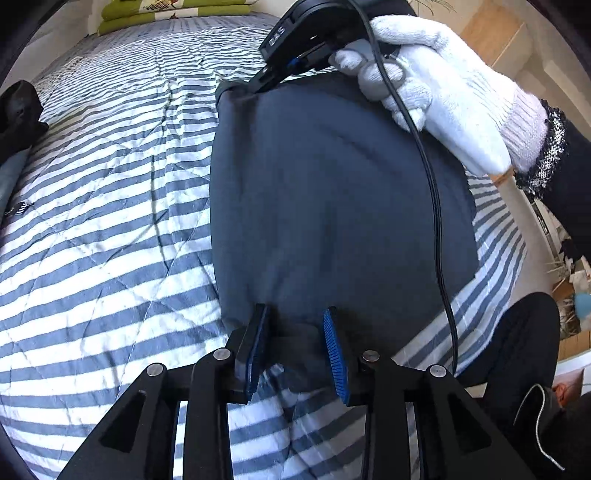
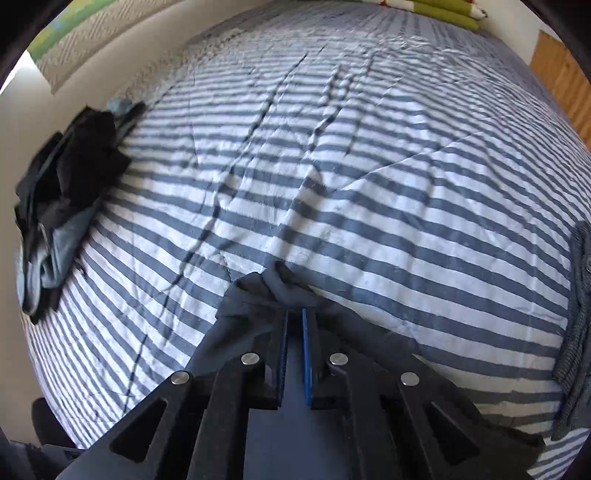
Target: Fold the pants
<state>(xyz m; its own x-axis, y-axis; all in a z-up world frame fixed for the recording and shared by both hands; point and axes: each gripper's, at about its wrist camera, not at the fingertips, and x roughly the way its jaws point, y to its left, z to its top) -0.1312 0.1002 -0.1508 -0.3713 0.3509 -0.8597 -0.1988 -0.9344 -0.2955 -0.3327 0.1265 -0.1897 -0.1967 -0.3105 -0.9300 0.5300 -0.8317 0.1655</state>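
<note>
Dark navy pants lie folded into a flat oblong on the striped quilt. My left gripper stands at their near edge, its blue pads apart. The cloth's edge lies loosely between them without being pressed. At the far corner, a white-gloved hand holds my right gripper. In the right wrist view, the right gripper has only a narrow gap between its pads. A bunched fold of the pants is pinched at its tips, and more dark cloth spreads under its fingers.
A heap of dark and grey clothes sits at the bed's left side by the wall. A grey knitted garment lies at the right edge. Green pillows are at the head. A black cable hangs across the pants, with a person's dark leg beside the bed.
</note>
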